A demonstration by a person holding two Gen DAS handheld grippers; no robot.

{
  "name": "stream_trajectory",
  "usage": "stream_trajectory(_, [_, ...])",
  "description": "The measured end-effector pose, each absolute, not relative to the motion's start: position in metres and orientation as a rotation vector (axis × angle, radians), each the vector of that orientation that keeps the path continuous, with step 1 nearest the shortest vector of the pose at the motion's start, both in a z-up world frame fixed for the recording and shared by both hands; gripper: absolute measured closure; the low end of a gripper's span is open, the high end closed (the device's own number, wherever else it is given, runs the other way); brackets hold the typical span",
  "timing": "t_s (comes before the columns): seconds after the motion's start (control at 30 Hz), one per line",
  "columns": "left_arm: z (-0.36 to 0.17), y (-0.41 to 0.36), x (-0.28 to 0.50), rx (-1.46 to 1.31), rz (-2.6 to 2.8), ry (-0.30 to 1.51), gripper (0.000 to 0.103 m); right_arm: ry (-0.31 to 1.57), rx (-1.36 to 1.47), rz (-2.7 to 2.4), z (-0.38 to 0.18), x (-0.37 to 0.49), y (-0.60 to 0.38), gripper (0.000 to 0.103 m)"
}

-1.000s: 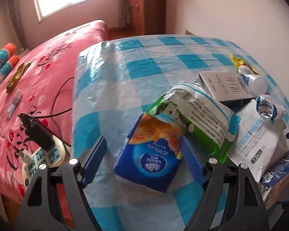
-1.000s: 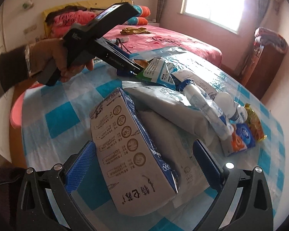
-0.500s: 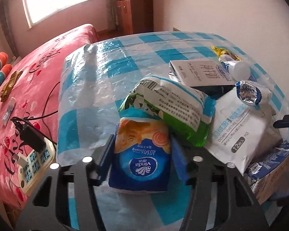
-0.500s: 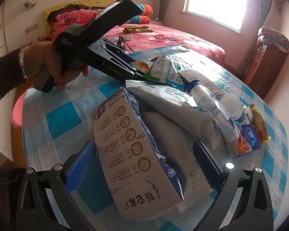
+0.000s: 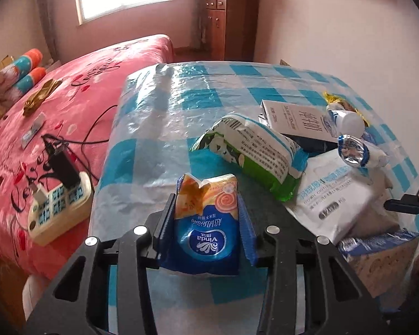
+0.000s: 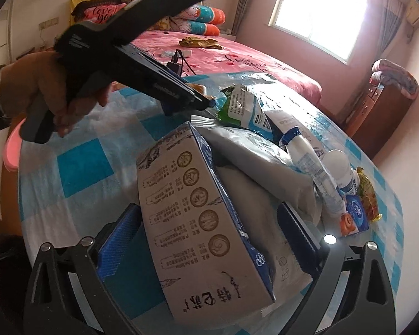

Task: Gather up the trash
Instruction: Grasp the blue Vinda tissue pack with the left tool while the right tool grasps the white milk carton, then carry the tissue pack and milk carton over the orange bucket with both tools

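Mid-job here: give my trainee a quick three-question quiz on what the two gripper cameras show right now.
1. True or false: the left gripper has the blue tissue pack between its jaws.
2. What stands between the right gripper's jaws: A) milk carton, B) green wrapper, C) white bottle?
3. Fill in: the trash lies on a blue-and-white ____ tablecloth.

Key: 1 true, with the jaws closing on it; 2 A, though the jaws are not yet touching it; 3 checked.
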State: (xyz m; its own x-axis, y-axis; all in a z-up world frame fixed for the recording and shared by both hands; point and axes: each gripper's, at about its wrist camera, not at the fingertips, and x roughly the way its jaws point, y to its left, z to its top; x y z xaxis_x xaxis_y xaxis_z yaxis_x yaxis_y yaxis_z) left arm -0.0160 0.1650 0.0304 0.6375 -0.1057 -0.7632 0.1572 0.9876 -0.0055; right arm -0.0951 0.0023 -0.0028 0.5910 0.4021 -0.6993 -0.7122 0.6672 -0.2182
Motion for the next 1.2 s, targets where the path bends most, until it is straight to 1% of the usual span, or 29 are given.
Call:
stream_trajectory(0.03, [0.031,0.166,-0.020,0.056,-0.150,0.866,0.060,0.659,-0.523,0.684,-0.003,-0.096,0.002,0.014])
stream_trajectory(0.1, [0.030,0.169,-0.027,0.032,-0.149,0.865,0.060,0.661,-0.531,0.682,-0.004,-0.097,0.003,0.020])
stream_trajectory(0.37, [0.026,0.187,-0.054,-0.060,-0.124,0.863,0.060,0.659,-0.560,0.646,-0.003,-0.102,0.003,0.030])
stream_trajectory(0.5, [0.027,0.194,-0.068,-0.087,-0.115,0.850,0.060,0.663,-0.560,0.638,-0.001,-0.109,0.005,0.036])
stream_trajectory(0.83, [0.030,0.210,-0.105,-0.151,-0.076,0.818,0.060,0.651,-0.548,0.613,0.007,-0.131,0.010,0.041])
stream_trajectory(1.2, [0.038,0.256,-0.160,-0.199,0.044,0.778,0.060,0.622,-0.488,0.681,0.039,-0.148,0.031,0.041])
